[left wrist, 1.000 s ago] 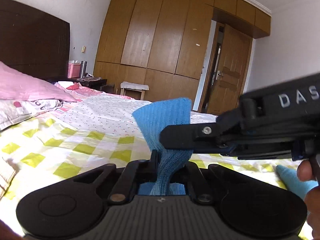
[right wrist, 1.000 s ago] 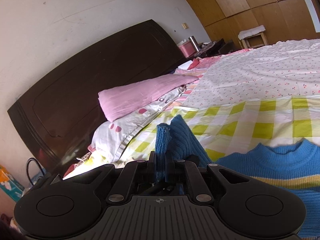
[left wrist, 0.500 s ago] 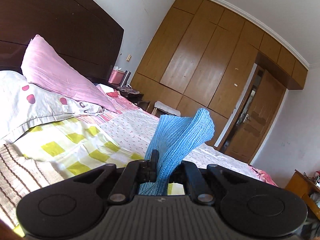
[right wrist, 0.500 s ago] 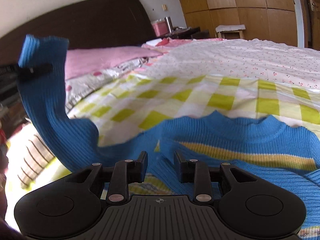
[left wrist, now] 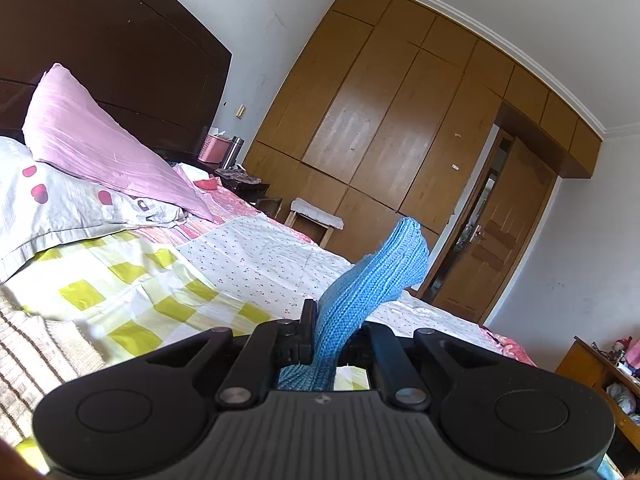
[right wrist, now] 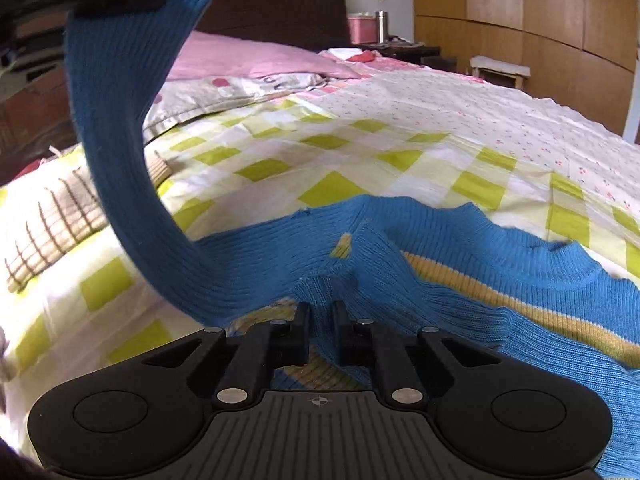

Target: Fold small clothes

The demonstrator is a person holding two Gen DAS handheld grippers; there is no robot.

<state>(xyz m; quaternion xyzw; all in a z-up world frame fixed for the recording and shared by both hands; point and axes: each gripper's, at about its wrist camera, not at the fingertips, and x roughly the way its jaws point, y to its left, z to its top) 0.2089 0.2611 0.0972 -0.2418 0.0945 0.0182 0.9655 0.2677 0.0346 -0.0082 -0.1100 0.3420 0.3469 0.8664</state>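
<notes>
A blue knit sweater (right wrist: 500,288) with a yellow stripe lies on the checked bedspread (right wrist: 320,160). One sleeve (right wrist: 116,140) rises from it in an arc to the upper left, where a finger of my left gripper (right wrist: 120,0) clamps the cuff. In the left wrist view the left gripper (left wrist: 338,320) is shut on that sleeve (left wrist: 380,276), whose cuff sticks up past the fingers. My right gripper (right wrist: 321,314) sits low on the sweater near the armpit. Its jaws are closing, and a bunched ridge of blue knit fills the narrow gap between them.
A pink pillow (left wrist: 100,152) and a white patterned one lean on the dark headboard (left wrist: 120,60). A beige striped cloth (right wrist: 52,216) lies on the bed at the left. A stool (left wrist: 316,216), a wardrobe (left wrist: 400,120) and a door stand beyond the bed.
The left gripper rolled and carried the sleeve up and aside. The right gripper let go of its fabric, opened, sank onto the sweater and narrowed on a fold.
</notes>
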